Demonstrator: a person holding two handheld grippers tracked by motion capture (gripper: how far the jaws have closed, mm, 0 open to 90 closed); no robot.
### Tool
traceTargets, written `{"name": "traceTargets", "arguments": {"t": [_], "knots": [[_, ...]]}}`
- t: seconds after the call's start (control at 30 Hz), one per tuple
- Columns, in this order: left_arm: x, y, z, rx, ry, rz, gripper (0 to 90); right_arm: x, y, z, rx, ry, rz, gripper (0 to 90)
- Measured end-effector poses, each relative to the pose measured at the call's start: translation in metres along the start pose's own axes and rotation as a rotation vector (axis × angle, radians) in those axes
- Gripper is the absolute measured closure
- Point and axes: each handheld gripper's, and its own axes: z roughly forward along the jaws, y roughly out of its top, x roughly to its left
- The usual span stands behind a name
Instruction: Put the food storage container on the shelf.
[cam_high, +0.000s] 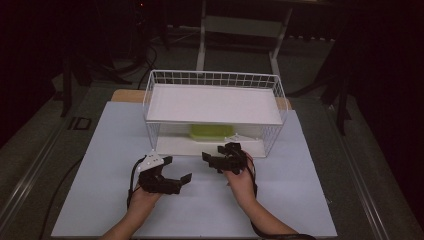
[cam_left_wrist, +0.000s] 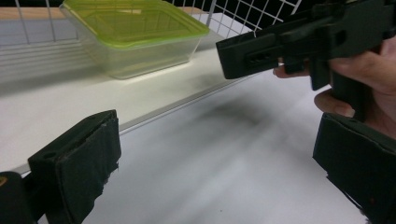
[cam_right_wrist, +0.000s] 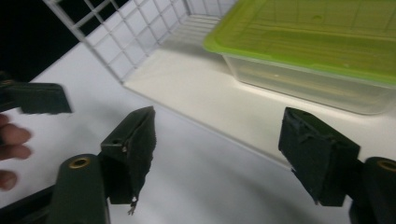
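Observation:
A clear plastic container with a green lid sits on the lower board of a white wire rack, under its upper shelf. In front of the rack my left gripper hovers over the white table, open with nothing between its fingers. My right gripper is just before the rack's front edge, open and empty. The left gripper view has the container at upper left beyond my open left gripper. Seen from the right gripper view, the container lies close ahead of my open right gripper.
The rack stands at the back of a white table sheet. Its upper shelf is bare. The person's right hand is close to the left gripper's right side. Dark floor and stands surround the table.

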Motion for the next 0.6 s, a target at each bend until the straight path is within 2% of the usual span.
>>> {"name": "traceTargets", "arguments": {"t": [0.03, 0.23, 0.27, 0.3, 0.37, 0.47, 0.6], "knots": [[-0.001, 0.001, 0.0, 0.001, -0.003, 0.004, 1.4, 0.0, -0.001, -0.004, -0.003, 0.026, 0.006, 24.0], [-0.005, 0.005, -0.007, -0.016, -0.043, 0.024, 1.4, 0.005, -0.008, -0.023, -0.025, 0.062, -0.036, 20.0], [-0.005, 0.005, -0.007, -0.016, -0.043, 0.024, 1.4, 0.005, -0.008, -0.023, -0.025, 0.062, -0.036, 20.0], [-0.006, 0.006, -0.009, -0.021, -0.062, 0.029, 1.4, 0.006, -0.009, -0.026, -0.024, 0.063, -0.037, 20.0], [-0.007, 0.006, -0.012, -0.028, -0.078, 0.032, 1.4, 0.007, -0.013, -0.037, -0.025, 0.067, -0.037, 20.0], [-0.009, 0.006, -0.014, -0.02, -0.085, 0.04, 1.4, 0.007, -0.015, -0.043, -0.019, 0.061, -0.041, 20.0], [-0.012, 0.009, -0.022, -0.031, -0.109, 0.056, 1.4, 0.006, -0.022, -0.059, -0.03, 0.06, -0.074, 20.0]]}}
